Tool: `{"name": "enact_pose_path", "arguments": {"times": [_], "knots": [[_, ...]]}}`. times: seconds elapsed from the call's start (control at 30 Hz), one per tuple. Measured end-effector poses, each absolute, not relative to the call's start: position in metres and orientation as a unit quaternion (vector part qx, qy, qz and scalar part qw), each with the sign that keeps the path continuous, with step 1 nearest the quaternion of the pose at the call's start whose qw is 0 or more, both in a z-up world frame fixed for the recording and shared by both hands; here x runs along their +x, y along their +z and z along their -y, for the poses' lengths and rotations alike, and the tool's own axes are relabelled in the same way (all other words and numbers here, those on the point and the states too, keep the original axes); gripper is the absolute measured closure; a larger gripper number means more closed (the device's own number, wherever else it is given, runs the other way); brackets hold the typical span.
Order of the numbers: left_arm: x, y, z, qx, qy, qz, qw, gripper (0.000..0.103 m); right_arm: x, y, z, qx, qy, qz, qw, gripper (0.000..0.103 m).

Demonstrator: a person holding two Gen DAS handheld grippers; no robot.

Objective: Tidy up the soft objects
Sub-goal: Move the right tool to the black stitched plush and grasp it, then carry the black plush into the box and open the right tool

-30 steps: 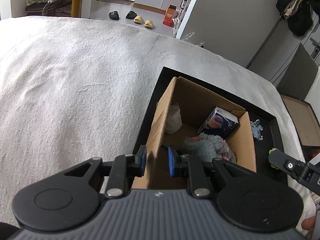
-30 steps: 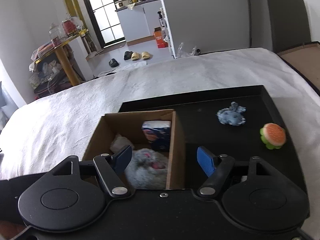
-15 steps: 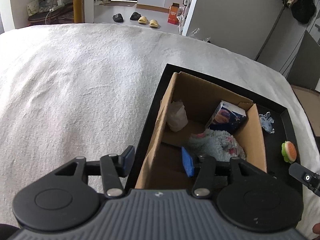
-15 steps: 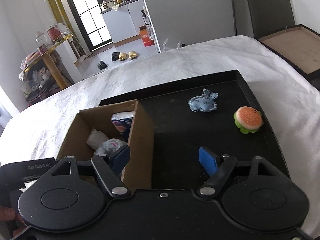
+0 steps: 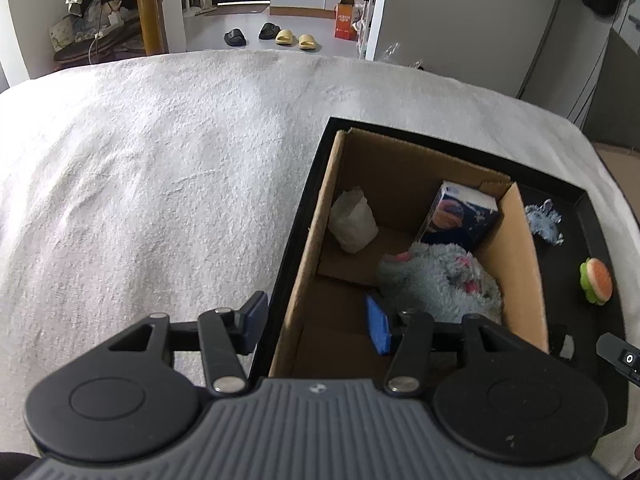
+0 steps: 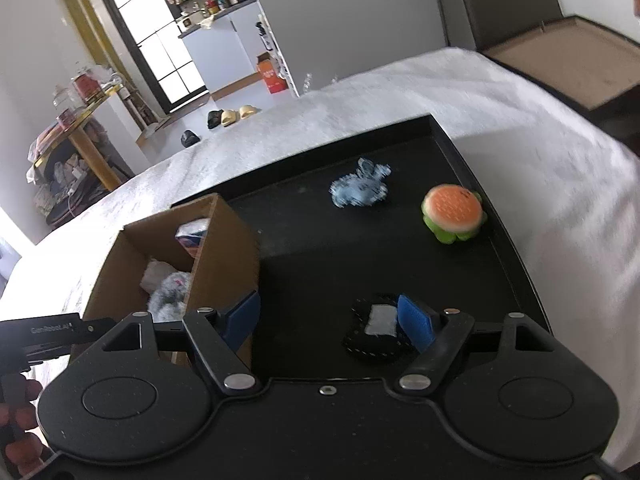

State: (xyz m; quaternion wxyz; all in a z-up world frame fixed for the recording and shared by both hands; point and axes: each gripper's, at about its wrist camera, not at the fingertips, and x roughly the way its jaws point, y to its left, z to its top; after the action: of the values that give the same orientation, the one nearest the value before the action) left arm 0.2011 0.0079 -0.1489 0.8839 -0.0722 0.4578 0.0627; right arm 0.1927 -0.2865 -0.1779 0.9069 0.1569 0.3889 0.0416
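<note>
Your left gripper (image 5: 316, 320) gapes wide astride the cardboard box's (image 5: 520, 264) left wall. In the box lies a fluffy grey-blue plush (image 5: 440, 280). Your right gripper (image 6: 328, 318) is wide open over the black tray (image 6: 508, 248), near a dark pouch, perhaps (image 6: 376, 336). Farther off sit a burger toy (image 6: 454, 214) and a blue rag toy (image 6: 360, 190).

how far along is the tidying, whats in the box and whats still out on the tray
Partly done. The cardboard box already holds a fluffy grey toy, a tissue pack and a white bag. Nothing is in hand: the left gripper and right gripper are both open. Left on the black tray: a blue toy, a burger toy and a small dark pouch near the right fingers.
</note>
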Motion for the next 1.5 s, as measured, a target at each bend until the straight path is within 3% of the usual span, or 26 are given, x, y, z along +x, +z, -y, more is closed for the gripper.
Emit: {"name": "enact_pose_path", "arguments": {"times": [0.13, 0.8, 1.1, 1.2, 1.27, 1.33, 1.5], "knots": [[0.203, -0.153, -0.003, -0.058, 0.067, -0.464, 0.881, 0.05, 0.193, -0.193, 0.299, 0.181, 0.03, -0.403, 0.897, 0.021], [0.214, -0.165, 0.011, -0.029, 0.083, -0.483, 0.871, 0.049, 0.223, -0.239, 0.312, 0.206, 0.004, -0.444, 0.872, 0.021], [0.213, -0.161, 0.013, -0.028, 0.084, -0.48, 0.873, 0.049, 0.233, -0.243, 0.289, 0.15, -0.011, -0.451, 0.88, 0.02], [0.212, -0.159, 0.012, -0.032, 0.084, -0.479, 0.873, 0.049, 0.235, -0.243, 0.279, 0.109, -0.019, -0.455, 0.884, 0.035], [0.212, -0.159, 0.011, -0.032, 0.086, -0.477, 0.874, 0.049, 0.235, -0.241, 0.278, 0.101, -0.024, -0.456, 0.884, 0.054], [0.212, -0.159, 0.01, -0.034, 0.085, -0.477, 0.874, 0.049, 0.236, -0.238, 0.281, 0.109, -0.018, -0.462, 0.88, 0.065], [0.211, -0.158, 0.009, -0.037, 0.082, -0.475, 0.875, 0.049, 0.23, -0.231, 0.284, 0.125, -0.013, -0.462, 0.878, 0.07]]}}
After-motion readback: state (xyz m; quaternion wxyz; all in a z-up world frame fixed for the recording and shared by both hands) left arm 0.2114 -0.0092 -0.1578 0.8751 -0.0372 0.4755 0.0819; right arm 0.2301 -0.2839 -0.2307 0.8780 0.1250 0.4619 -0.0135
